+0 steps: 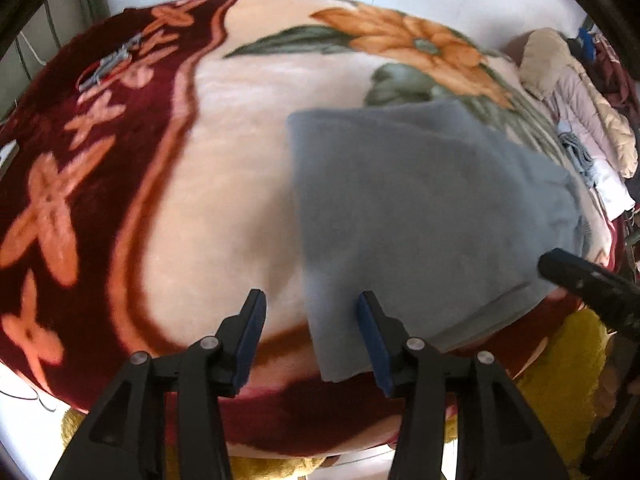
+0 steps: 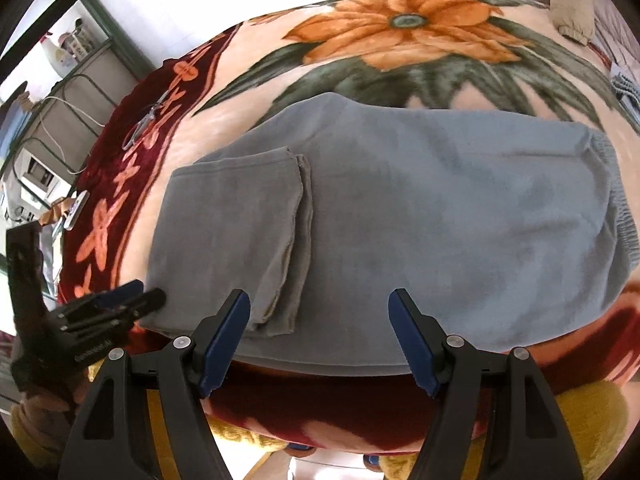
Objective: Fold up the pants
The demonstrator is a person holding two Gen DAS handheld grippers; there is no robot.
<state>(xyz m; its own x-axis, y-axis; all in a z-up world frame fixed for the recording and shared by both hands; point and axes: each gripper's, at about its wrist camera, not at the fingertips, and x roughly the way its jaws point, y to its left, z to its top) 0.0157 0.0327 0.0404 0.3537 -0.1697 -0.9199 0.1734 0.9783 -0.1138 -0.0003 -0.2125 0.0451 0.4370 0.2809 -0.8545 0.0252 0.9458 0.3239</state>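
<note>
Folding looks partly done: the grey fleece pants (image 2: 400, 216) lie flat across the centre of the right wrist view on the flowered blanket (image 2: 400, 28), with the leg ends doubled over as a flap (image 2: 240, 232) at left of centre and the elastic waistband (image 2: 616, 200) at the right edge. The left gripper (image 1: 310, 312) is released, its jaws parted with nothing pressed between them, hanging over the pants' near left corner at the bottom centre of its own view. The right gripper (image 2: 320, 312) is also released and wide, poised above the near hem at lower centre, apart from the cloth. Judging by this, the next fold calls for each gripper to pinch an edge and carry one end over the other, keeping the layers aligned so the flap does not slide.
</note>
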